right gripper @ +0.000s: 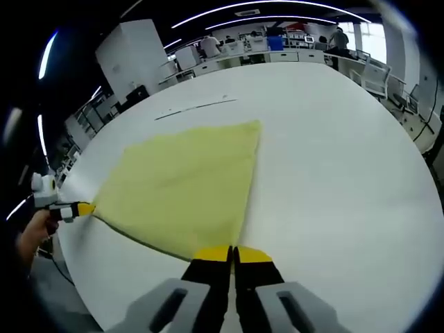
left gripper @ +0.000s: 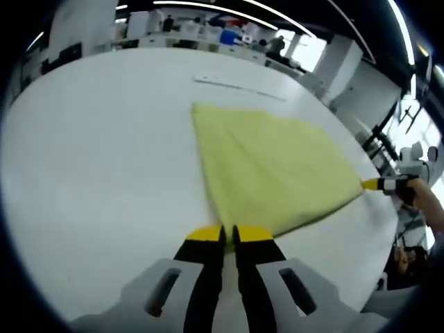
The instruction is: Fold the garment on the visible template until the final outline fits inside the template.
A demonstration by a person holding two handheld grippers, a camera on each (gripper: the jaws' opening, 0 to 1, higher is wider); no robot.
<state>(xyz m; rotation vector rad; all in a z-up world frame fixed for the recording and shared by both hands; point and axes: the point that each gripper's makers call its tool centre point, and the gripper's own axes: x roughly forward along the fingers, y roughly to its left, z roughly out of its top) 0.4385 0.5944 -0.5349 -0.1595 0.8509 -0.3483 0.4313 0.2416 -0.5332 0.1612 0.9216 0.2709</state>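
Left claw and right claw each pinch a yellow garment corner — template unseen.

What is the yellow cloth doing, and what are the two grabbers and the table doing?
yellow garment: spread flat on the table, held at two near corners.
left gripper: jaws shut on a garment corner.
right gripper: jaws shut on another corner.
white table: bare around the garment, with a thin line mark beyond it.

The right hand-held gripper pinched the yellow garment's near corner on the white table; the left hand-held gripper gripped its far-left corner.
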